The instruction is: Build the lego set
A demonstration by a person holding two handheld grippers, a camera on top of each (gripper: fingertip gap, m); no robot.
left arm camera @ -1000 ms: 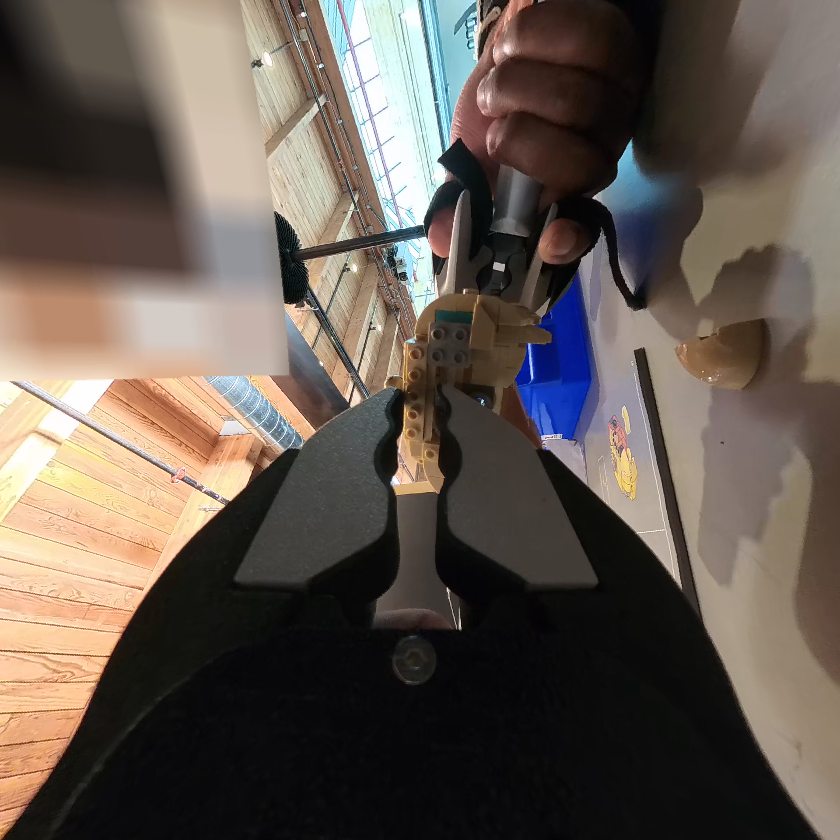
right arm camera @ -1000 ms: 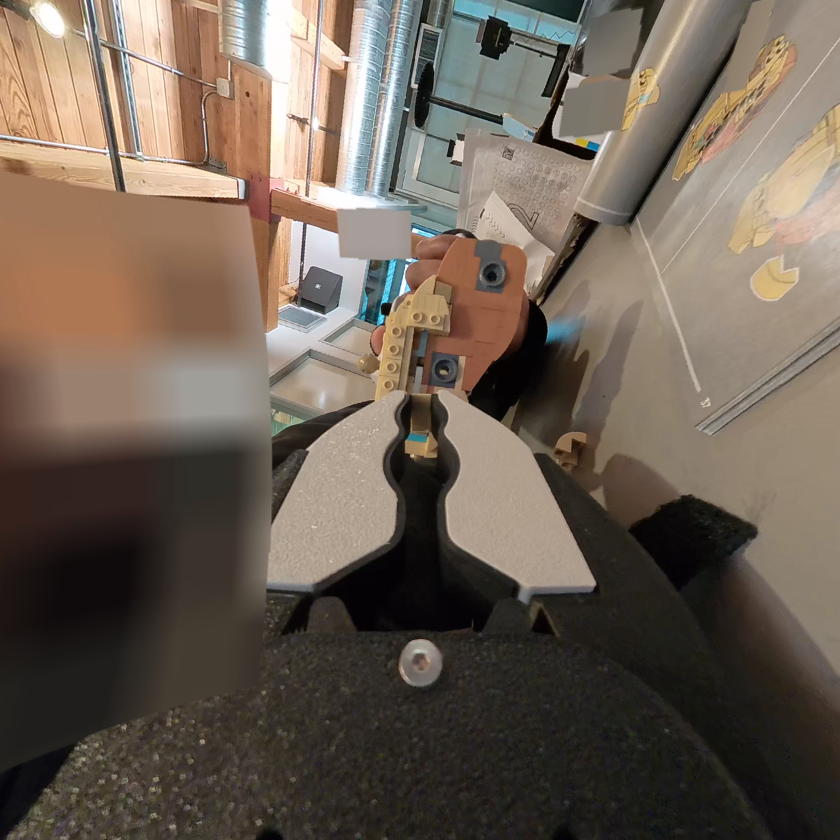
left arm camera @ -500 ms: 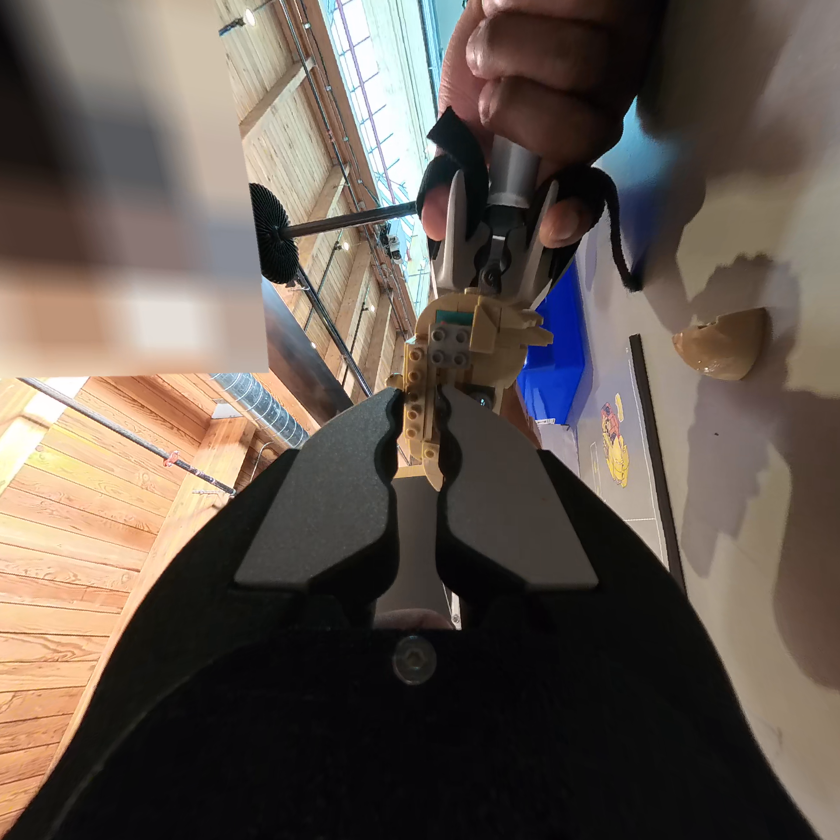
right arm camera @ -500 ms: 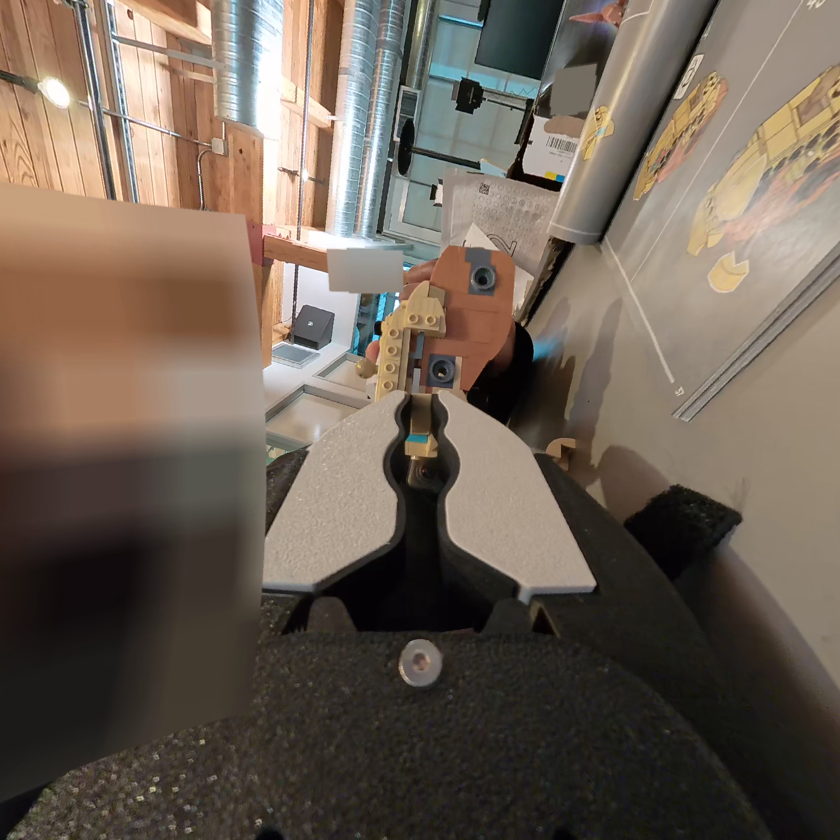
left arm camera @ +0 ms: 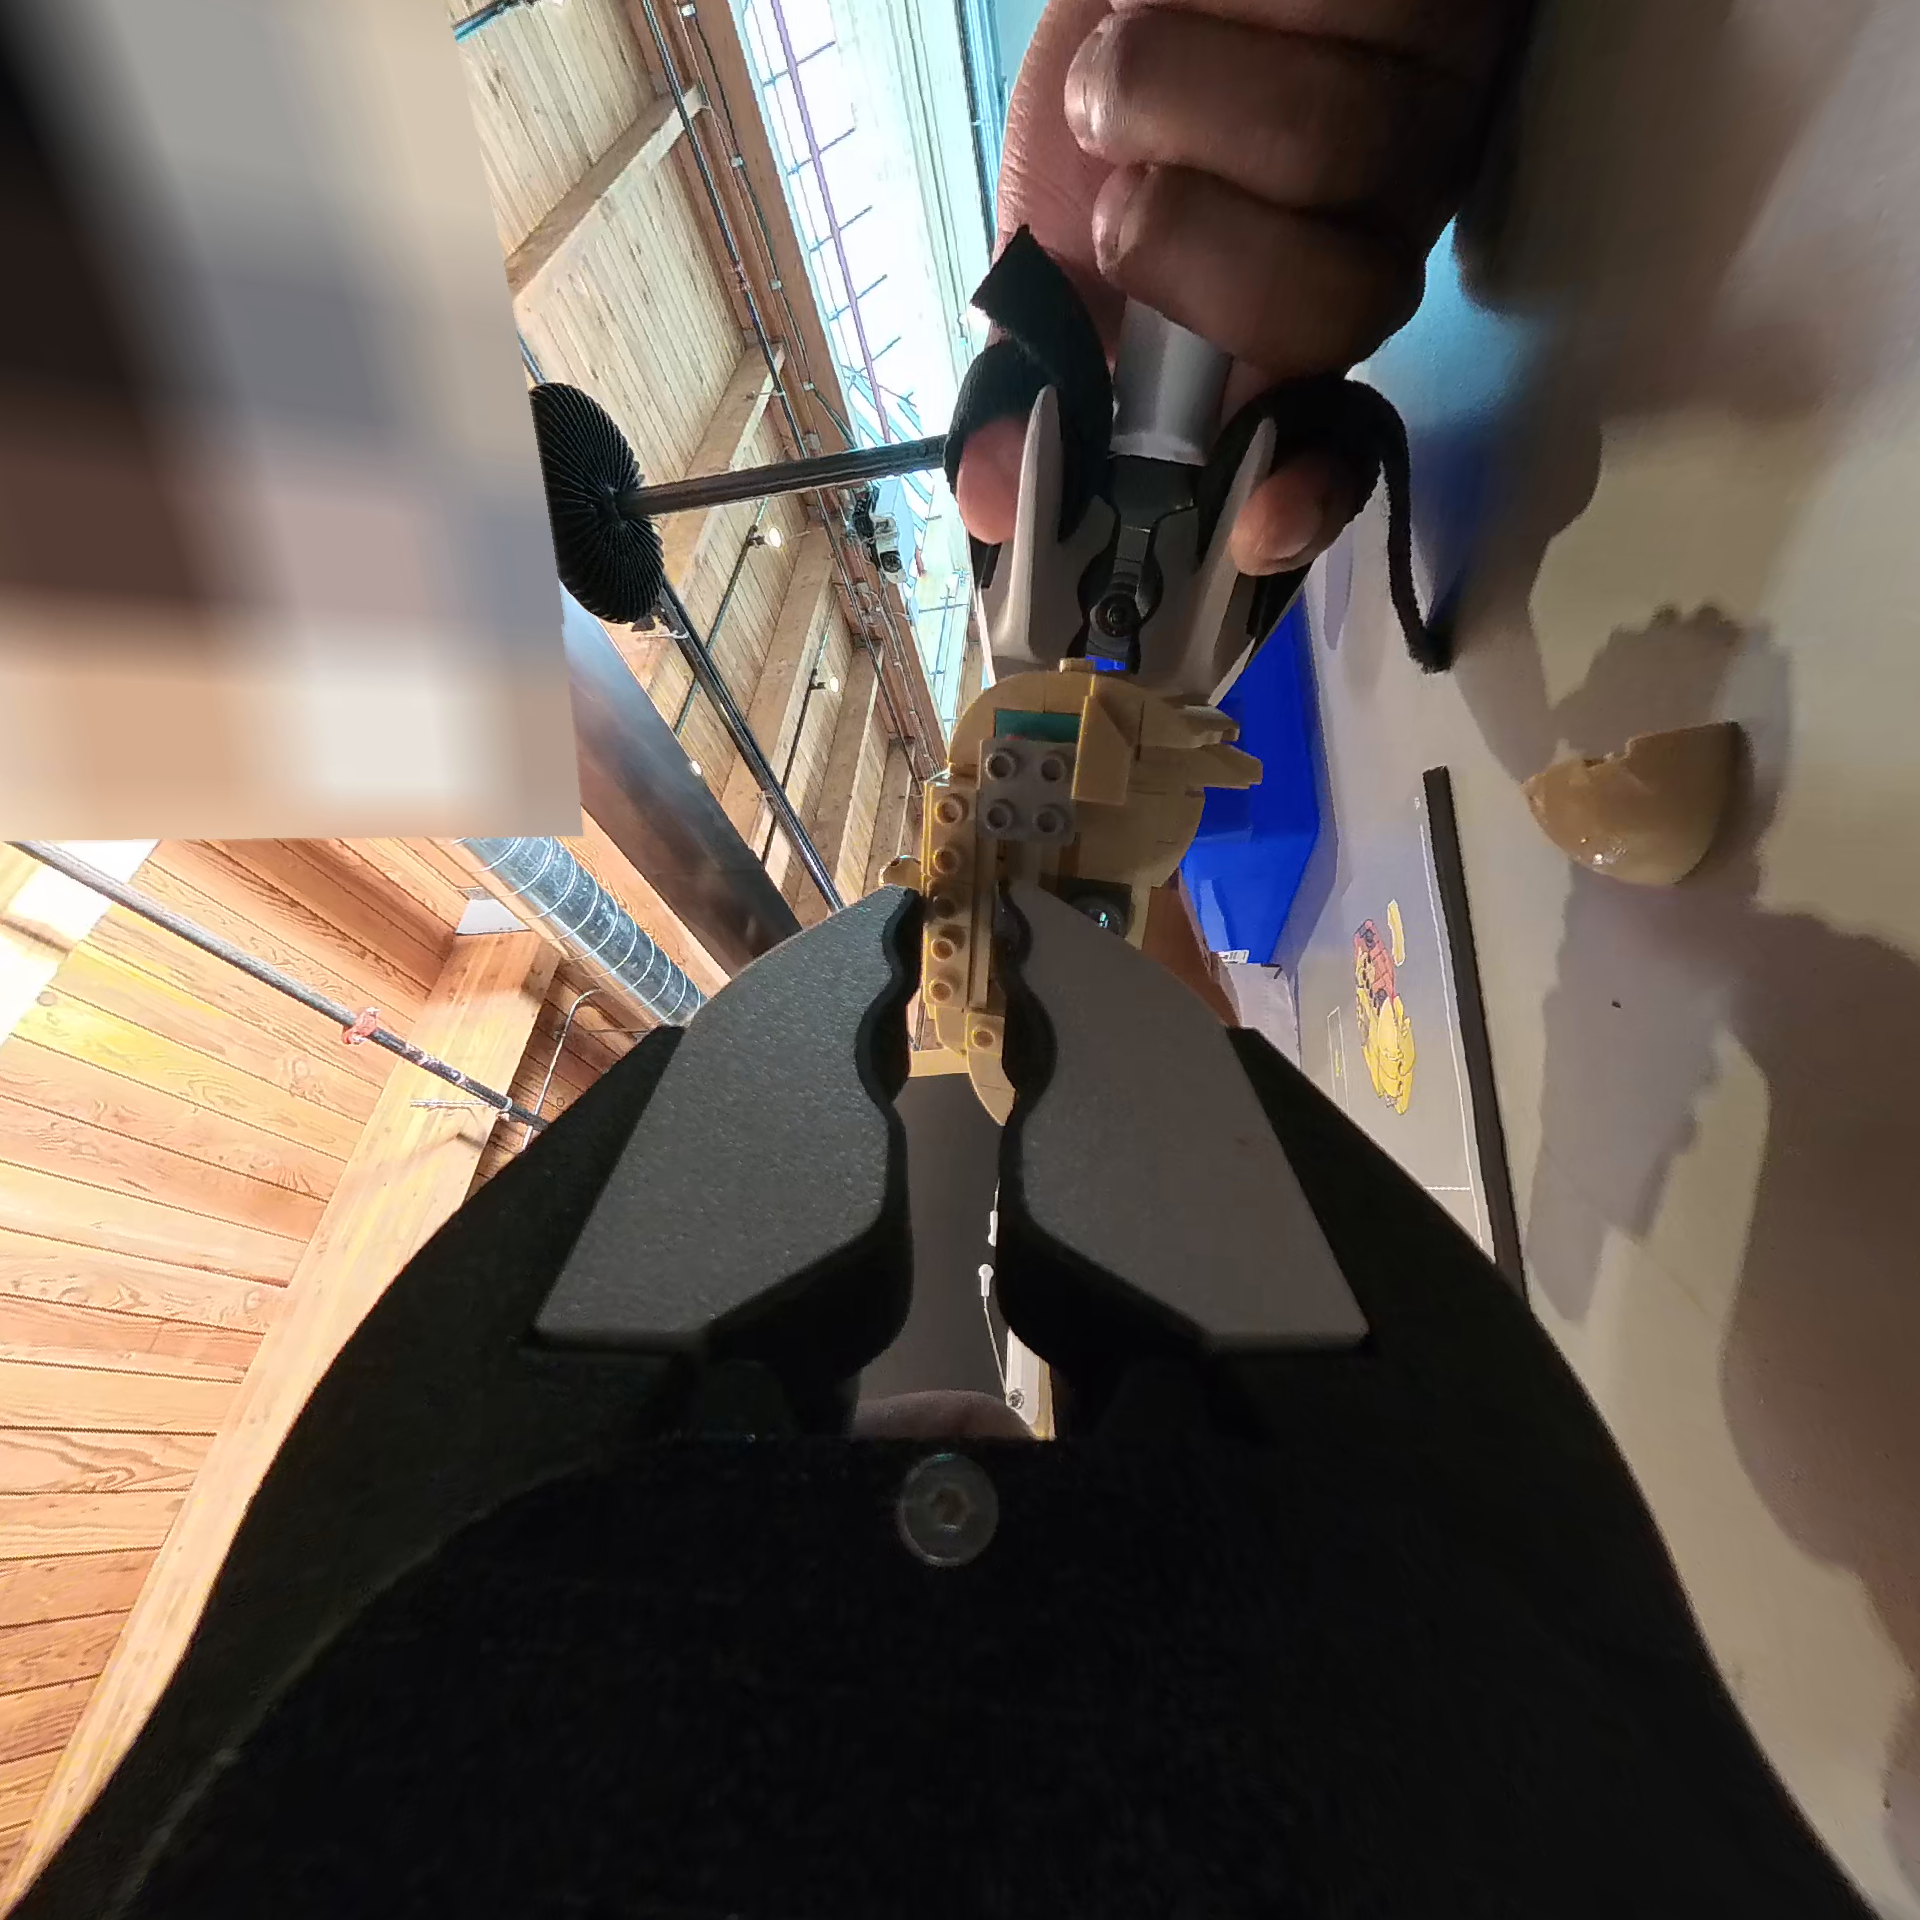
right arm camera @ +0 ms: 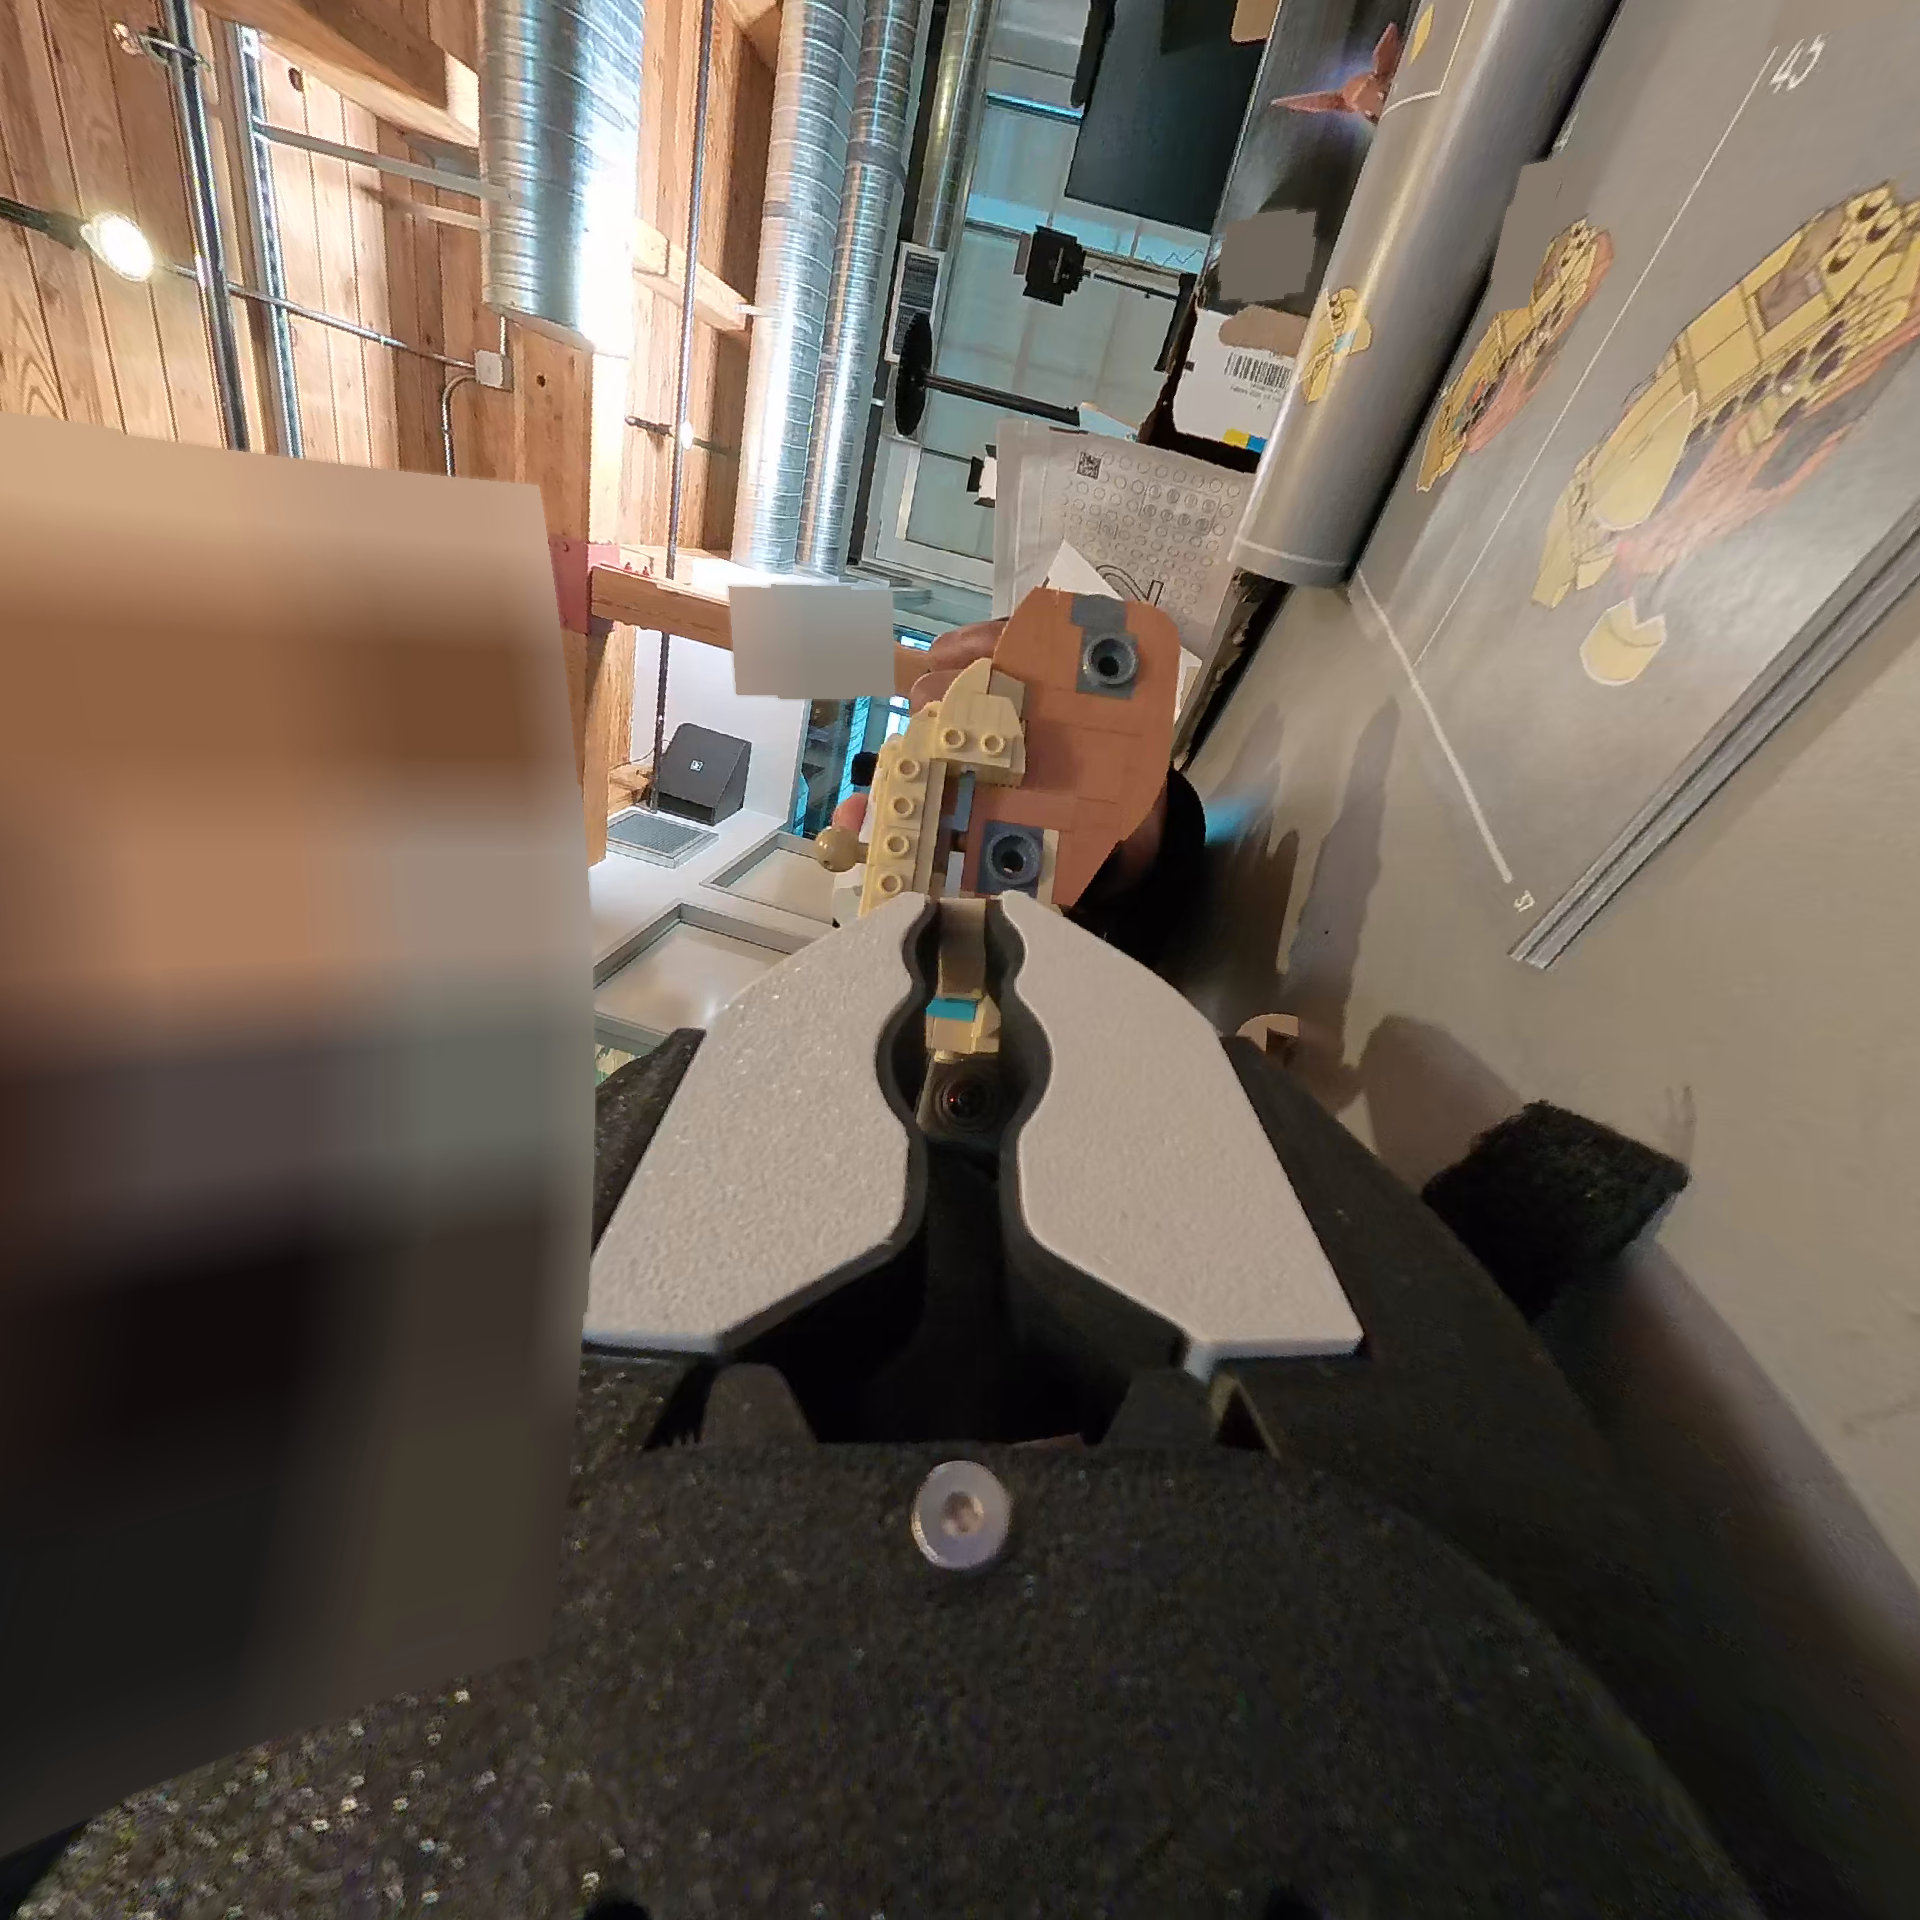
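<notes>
A brick model, tan with a grey studded plate point(left arm camera: 1081, 790), hangs in the air between my two grippers. In the left wrist view my left gripper point(left arm camera: 961, 920) is shut on its near end, with the black pads pressed on a tan studded strip. My right gripper point(left arm camera: 1127, 623), with grey fingers and a hand around it, grips the model's far end. In the right wrist view my right gripper point(right arm camera: 961, 920) is shut on a narrow tan part with a teal stripe. The model's brown side point(right arm camera: 1081, 748) shows beyond the fingertips, with a hand behind it.
A grey table lies to the right in both views. A rounded tan piece point(left arm camera: 1631, 805) lies on it, with a blue bin point(left arm camera: 1268, 790) behind. An open instruction booklet point(right arm camera: 1662, 468), a grey rolled sheet point(right arm camera: 1382, 312) and a small tan piece point(right arm camera: 1273, 1034) are also there. The grippers' ends are close to 5 centimeters from one another.
Both grippers keep their hold on the model. The pair has tilted and shifted slightly, so the right gripper and hand sit higher in the left wrist view and the booklet looms larger.
</notes>
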